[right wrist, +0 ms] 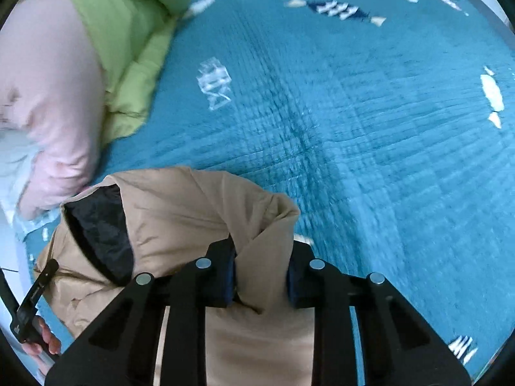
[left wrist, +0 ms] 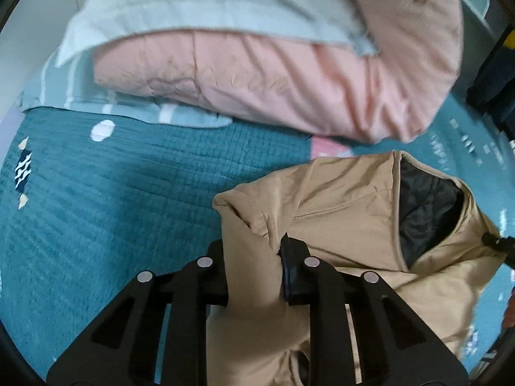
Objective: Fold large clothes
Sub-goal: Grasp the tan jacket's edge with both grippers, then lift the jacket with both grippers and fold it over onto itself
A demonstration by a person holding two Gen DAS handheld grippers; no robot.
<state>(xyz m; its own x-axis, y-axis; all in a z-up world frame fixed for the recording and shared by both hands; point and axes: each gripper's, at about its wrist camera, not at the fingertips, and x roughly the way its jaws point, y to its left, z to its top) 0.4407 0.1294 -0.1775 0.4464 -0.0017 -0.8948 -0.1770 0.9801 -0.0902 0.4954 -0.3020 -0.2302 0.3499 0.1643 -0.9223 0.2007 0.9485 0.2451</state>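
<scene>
A tan jacket with a black lining hangs between both grippers above a teal quilted bedspread. My left gripper is shut on a bunched fold of the tan fabric at the jacket's left shoulder. In the right wrist view my right gripper is shut on the jacket at its other shoulder, and the black lining shows at the open collar. The left gripper's tip and the hand holding it show at the lower left.
A pink duvet with a pale blue cover lies piled at the back of the bed. A light green padded garment lies beside the pink duvet. The teal bedspread spreads to the right. Dark objects stand at the far right.
</scene>
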